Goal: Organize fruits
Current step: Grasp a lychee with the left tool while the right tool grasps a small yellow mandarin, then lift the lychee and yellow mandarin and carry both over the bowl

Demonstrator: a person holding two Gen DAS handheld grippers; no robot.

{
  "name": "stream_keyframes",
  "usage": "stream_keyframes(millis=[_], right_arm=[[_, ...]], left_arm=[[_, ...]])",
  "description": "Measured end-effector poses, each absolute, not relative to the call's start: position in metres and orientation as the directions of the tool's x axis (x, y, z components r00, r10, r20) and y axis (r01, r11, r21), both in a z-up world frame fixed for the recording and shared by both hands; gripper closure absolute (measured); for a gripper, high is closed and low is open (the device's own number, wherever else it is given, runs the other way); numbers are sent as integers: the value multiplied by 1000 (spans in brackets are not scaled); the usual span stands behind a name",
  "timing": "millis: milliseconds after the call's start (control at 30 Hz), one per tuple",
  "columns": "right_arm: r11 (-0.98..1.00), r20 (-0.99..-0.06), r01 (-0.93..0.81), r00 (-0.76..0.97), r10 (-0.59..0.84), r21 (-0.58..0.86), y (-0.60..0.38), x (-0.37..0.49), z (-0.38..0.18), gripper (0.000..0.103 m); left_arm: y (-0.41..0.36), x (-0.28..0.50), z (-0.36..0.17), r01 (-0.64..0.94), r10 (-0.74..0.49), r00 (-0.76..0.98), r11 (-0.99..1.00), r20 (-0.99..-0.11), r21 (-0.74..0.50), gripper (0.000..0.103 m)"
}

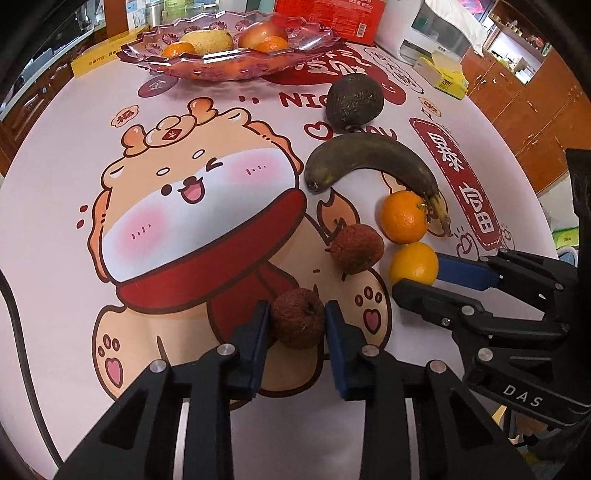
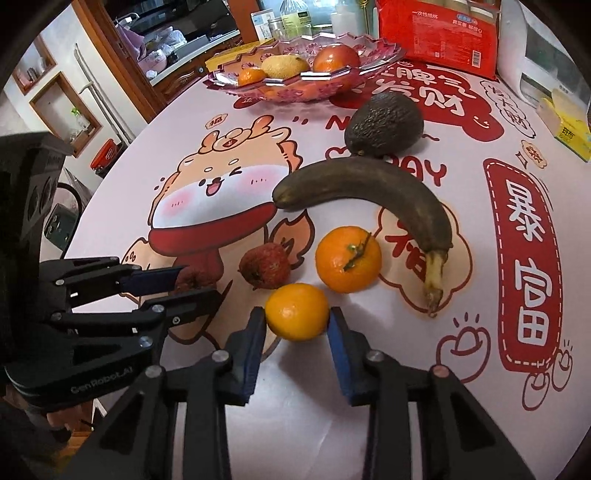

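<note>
My left gripper [image 1: 297,317] is shut on a brown lychee [image 1: 298,318] lying on the cartoon tablecloth; its blue pads press both sides. My right gripper [image 2: 296,318] is shut on a small yellow-orange mandarin [image 2: 296,311], which also shows as the mandarin [image 1: 414,263] in the left wrist view. Just beyond lie a second lychee [image 1: 356,248] [image 2: 264,264], a bigger orange mandarin [image 1: 404,216] [image 2: 348,258], a blackened banana [image 1: 373,162] [image 2: 365,194] and a dark avocado [image 1: 354,101] [image 2: 384,123]. At the far edge stands a pink glass fruit bowl [image 1: 147,50] [image 2: 384,48] holding several fruits.
A red packet [image 2: 439,35] stands behind the bowl. A yellow tissue box [image 1: 445,75] [image 2: 569,123] and a white appliance [image 1: 439,29] sit at the far right. A long yellow box [image 1: 99,59] lies at the far left. Wooden cabinets surround the round table.
</note>
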State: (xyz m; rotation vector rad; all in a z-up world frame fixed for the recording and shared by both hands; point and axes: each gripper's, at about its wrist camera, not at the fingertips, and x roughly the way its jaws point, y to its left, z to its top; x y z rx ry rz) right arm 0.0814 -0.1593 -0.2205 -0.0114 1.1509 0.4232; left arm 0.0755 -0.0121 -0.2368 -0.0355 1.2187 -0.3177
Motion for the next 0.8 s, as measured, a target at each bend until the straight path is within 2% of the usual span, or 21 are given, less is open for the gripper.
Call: stream_keyframes(millis=[367, 800], right_arm=[[912, -860, -363, 388, 333, 190, -155, 72, -190, 69], [906, -757, -391, 539, 368, 162, -154, 84, -89, 69]], left_arm=[[-14, 69, -199, 220, -229, 361, 963, -904, -157, 76], [4, 88, -81, 183, -154, 531, 981, -834, -65, 76]])
